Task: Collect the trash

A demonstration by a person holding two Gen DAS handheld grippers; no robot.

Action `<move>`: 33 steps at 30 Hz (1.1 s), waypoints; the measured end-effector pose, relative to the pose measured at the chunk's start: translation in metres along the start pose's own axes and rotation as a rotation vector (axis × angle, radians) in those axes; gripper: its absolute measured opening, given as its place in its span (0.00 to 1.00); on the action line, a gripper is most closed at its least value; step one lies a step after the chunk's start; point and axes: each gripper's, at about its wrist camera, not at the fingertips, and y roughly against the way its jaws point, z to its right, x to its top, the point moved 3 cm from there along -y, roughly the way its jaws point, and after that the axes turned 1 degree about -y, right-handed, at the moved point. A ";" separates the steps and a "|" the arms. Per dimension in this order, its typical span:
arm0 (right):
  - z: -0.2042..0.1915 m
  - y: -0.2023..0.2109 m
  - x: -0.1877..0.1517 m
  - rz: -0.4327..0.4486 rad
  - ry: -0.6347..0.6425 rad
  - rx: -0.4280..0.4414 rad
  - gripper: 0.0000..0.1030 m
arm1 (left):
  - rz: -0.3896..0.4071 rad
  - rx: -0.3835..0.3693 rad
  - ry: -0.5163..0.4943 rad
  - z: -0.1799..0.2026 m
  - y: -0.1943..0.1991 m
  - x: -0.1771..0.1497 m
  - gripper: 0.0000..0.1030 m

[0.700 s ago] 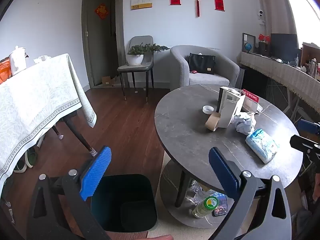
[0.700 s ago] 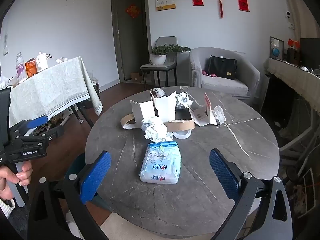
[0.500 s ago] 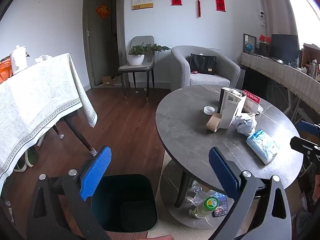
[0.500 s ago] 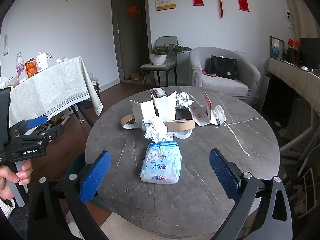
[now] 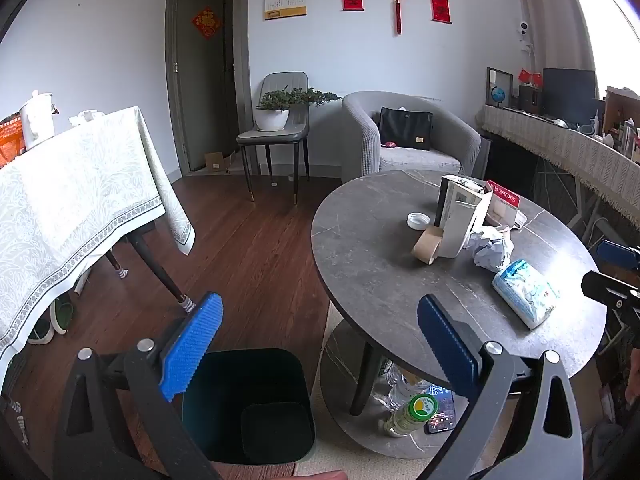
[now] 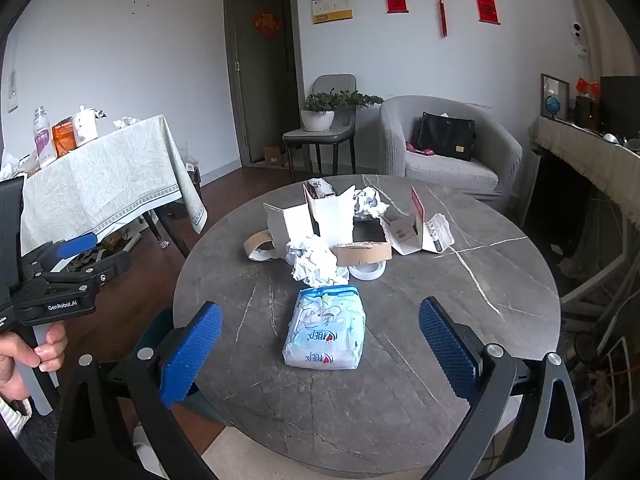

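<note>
Round grey table point(image 6: 460, 320), tissue pack point(image 6: 326, 326) untouched, left gripper point(image 5: 318, 346) and right gripper point(image 6: 320, 346) fingers spread wide, empty.

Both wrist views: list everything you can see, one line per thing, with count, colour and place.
round table: one, grey marble, centre
tissue pack: one, pale blue, table's near side
crumpled paper: two wads, white, one behind the pack, one farther back
opened cartons: several, white and brown, table middle
tape rolls: two, white and brown, beside the cartons
bin: one, dark, floor left of the table
bottle: one, green-capped, table's lower shelf
armchair: one, grey, holding a black bag
chair: one, grey, holding a potted plant
side table: one, pale cloth, left
left claw: open, empty
right claw: open, empty
</note>
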 end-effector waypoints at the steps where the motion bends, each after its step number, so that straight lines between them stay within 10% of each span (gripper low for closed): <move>1: 0.000 0.000 0.000 0.000 0.000 0.000 0.97 | 0.000 0.000 0.000 0.000 0.000 0.000 0.97; 33: -0.001 -0.003 0.000 -0.002 -0.003 0.003 0.97 | 0.004 0.002 -0.005 -0.004 0.000 0.000 0.97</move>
